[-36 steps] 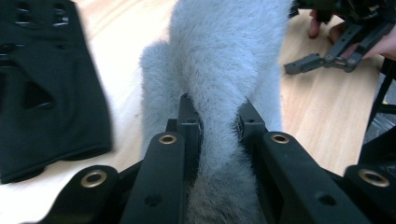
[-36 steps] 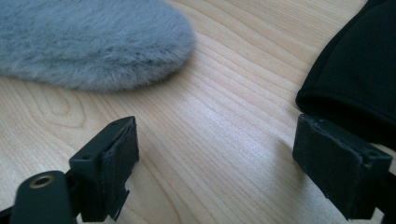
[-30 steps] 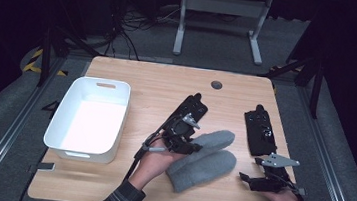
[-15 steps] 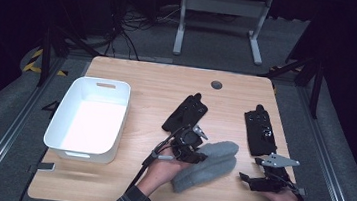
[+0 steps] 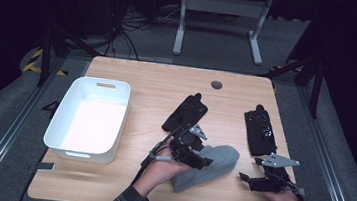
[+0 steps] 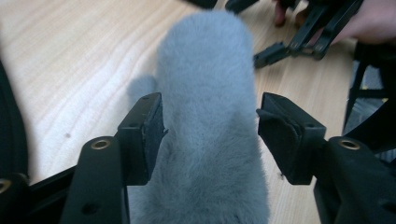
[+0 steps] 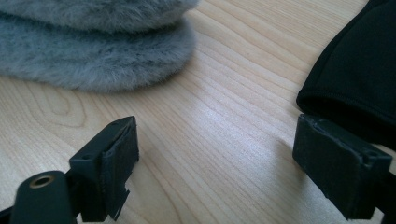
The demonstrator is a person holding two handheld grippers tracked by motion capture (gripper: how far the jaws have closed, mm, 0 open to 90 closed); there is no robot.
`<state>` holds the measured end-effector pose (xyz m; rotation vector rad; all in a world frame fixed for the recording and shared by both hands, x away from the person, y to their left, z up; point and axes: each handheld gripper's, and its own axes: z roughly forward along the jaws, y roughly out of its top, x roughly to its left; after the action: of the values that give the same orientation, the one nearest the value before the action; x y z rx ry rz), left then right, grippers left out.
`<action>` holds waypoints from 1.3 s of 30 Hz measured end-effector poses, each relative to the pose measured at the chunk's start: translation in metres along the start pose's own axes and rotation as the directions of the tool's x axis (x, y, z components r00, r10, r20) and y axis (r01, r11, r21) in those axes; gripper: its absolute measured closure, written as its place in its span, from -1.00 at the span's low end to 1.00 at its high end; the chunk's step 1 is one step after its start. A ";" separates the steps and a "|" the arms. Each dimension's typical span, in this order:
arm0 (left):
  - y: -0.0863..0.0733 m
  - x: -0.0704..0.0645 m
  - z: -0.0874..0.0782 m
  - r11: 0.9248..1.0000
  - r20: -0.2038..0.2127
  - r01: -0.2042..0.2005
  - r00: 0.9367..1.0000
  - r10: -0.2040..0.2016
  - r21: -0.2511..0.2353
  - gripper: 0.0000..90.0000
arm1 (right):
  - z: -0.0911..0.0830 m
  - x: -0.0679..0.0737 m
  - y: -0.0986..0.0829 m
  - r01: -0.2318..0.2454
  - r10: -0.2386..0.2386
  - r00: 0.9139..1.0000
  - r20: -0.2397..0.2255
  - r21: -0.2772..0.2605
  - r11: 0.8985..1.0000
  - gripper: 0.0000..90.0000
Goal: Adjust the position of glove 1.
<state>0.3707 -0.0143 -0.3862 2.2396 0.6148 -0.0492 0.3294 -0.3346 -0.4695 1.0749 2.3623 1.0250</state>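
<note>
Your left gripper (image 5: 199, 159) sits over a pair of fluffy grey slippers (image 5: 209, 168) stacked one on the other near the front middle of the wooden surface (image 5: 158, 86). In the left gripper view the jaws stand apart on either side of the top grey slipper (image 6: 205, 116), with the left pad (image 6: 144, 130) just brushing the fur and the right pad (image 6: 282, 135) a little clear of it, so the gripper is released and nothing is clamped yet. The step in hand looks like lining up a grasp on the grey pair. The next move probably calls for closing the jaws evenly across the width of the fur, low enough to catch firm material rather than loose pile, and deciding whether you mean to take one slipper or both, since they lie pressed together. Your right gripper (image 5: 258, 182) rests low at the front right of the surface, jaws wide apart and empty; in its own view the stacked grey slippers (image 7: 93, 51) lie beyond the left jaw and the edge of a black slipper (image 7: 355, 79) lies by the right jaw. In the high view that black slipper (image 5: 259, 131) lies flat at the right, and a second black slipper (image 5: 186, 114) lies near the middle, just beyond your left gripper. A white bin (image 5: 61, 118) stands empty at the left, well apart from the slippers. No brand, label or writing can be read on any item.
</note>
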 end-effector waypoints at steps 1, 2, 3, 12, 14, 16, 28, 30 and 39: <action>0.001 0.002 -0.002 1.000 -0.002 -0.003 1.000 0.003 -0.002 -0.14 | 0.000 0.000 0.000 0.001 -0.001 1.000 0.000 0.000 1.000 -0.67; 0.002 0.005 -0.004 1.000 -0.008 -0.002 1.000 0.002 -0.006 -0.16 | 0.000 0.000 0.000 0.001 -0.001 1.000 0.000 0.000 1.000 -0.67; 0.003 0.008 -0.005 1.000 -0.012 0.000 1.000 -0.001 -0.009 -0.20 | 0.000 0.000 0.000 0.001 -0.001 1.000 0.001 0.000 1.000 -0.67; 0.004 0.027 0.013 1.000 0.013 -0.004 1.000 0.003 0.025 -0.62 | 0.000 0.000 0.000 -0.001 0.001 1.000 -0.001 -0.001 1.000 -0.67; 0.004 0.025 0.021 0.999 0.009 -0.013 1.000 0.013 0.049 -0.65 | 0.000 0.000 0.000 0.000 0.000 1.000 -0.001 0.000 1.000 -0.67; 0.003 0.023 0.026 0.997 0.015 -0.018 1.000 0.017 0.070 -0.67 | 0.000 0.000 0.000 0.000 0.000 1.000 -0.002 -0.001 1.000 -0.67; -0.005 0.015 0.056 0.973 -0.005 -0.033 0.999 0.035 0.229 -0.88 | 0.000 0.000 0.000 0.001 -0.001 1.000 -0.002 0.000 1.000 -0.67; -0.007 0.017 0.062 0.964 0.008 -0.023 1.000 0.022 0.264 -0.93 | 0.000 0.000 0.000 0.001 -0.001 1.000 -0.002 0.000 1.000 -0.67; -0.009 0.016 0.071 0.942 0.016 -0.034 0.999 0.031 0.335 -0.88 | 0.000 0.000 0.000 0.003 -0.003 1.000 -0.001 0.000 1.000 -0.67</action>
<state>0.3924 -0.0534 -0.4450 2.5763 0.5989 -0.1602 0.3293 -0.3344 -0.4696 1.0707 2.3643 1.0240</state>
